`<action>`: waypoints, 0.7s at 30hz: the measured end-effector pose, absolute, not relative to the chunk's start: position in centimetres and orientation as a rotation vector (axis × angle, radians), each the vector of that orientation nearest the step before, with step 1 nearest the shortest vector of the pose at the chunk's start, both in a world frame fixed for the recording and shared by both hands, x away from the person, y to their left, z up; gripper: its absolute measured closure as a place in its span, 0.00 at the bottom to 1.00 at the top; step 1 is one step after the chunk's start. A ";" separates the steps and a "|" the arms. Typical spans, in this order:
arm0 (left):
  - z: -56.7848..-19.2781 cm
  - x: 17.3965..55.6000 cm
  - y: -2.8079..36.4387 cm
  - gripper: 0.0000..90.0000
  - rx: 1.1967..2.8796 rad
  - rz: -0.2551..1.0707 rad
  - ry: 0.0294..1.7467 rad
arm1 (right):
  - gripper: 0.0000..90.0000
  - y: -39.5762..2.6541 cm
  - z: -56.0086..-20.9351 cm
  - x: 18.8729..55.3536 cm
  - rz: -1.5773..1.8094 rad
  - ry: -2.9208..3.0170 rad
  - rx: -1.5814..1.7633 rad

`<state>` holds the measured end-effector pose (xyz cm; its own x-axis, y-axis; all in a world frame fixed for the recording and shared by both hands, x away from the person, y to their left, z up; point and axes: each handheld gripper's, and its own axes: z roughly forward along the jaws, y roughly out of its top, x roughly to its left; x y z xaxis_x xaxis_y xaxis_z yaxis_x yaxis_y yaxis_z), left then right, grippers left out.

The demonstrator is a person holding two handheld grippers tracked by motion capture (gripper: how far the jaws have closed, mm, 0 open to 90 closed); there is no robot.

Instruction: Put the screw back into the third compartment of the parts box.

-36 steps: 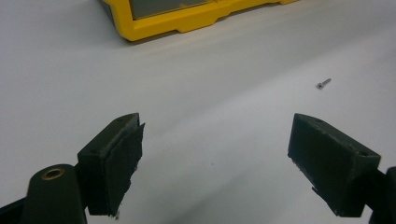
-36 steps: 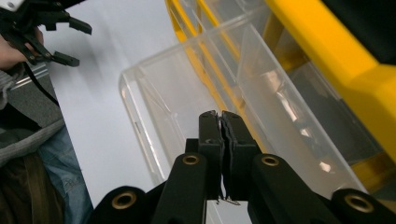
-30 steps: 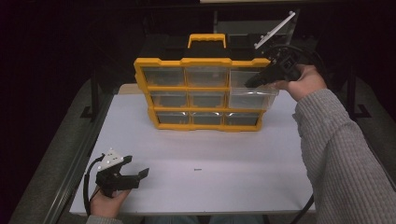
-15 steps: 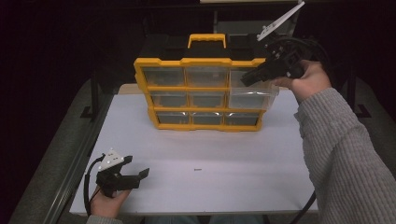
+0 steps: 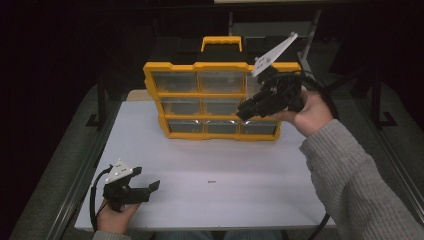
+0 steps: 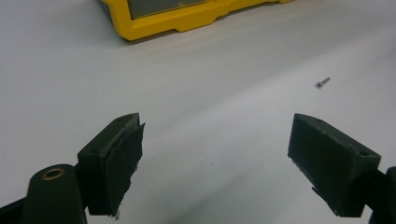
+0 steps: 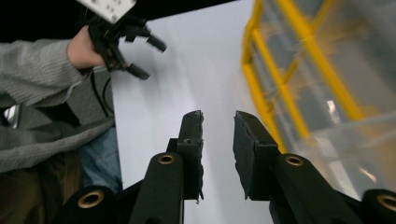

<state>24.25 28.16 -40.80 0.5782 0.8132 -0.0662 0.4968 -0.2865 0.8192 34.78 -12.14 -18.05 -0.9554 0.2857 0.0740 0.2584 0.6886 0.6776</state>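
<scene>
The white table (image 5: 240,165) filled the lower middle of the high view, and the yellow drawer cabinet (image 5: 220,102) stood upright at its far edge, in the upper centre of the frame. At the cabinet's right side, the right hand-held gripper (image 5: 245,111) lay level in front of the middle row of clear drawers (image 5: 202,106). Its jaws had just been opening and stood a small gap apart with nothing between them, as the right gripper view confirmed (image 7: 218,135); a clear drawer appeared to stick out at that view's lower right. In the lower left of the high view, the left hand-held gripper (image 5: 147,187) rested low over the table, jaws wide open and empty. A small screw (image 5: 212,181) lay alone near the table's centre, well apart from both.

The likely risk was that the right gripper, so close to the cabinet's front, could knock the drawers or push the light cabinet backward off the far edge. A drawer left partly out might snag the jaws.
</scene>
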 end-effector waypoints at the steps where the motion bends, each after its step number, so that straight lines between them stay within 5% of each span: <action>1: -40.8 24.2 28.2 0.19 1.949 0.465 1.052 | 0.78 -11.9 -18.5 34.7 1.136 2.858 0.440; 21: -40.8 24.3 28.3 0.19 1.959 0.471 1.041 | 0.75 -5.2 -32.8 34.1 1.119 3.041 0.366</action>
<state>24.31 28.34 -40.83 0.5832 0.8103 -0.0573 0.4920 -0.2962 0.8187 34.15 -5.22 -32.75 -0.9679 0.1678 0.1874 0.2492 0.7403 0.6244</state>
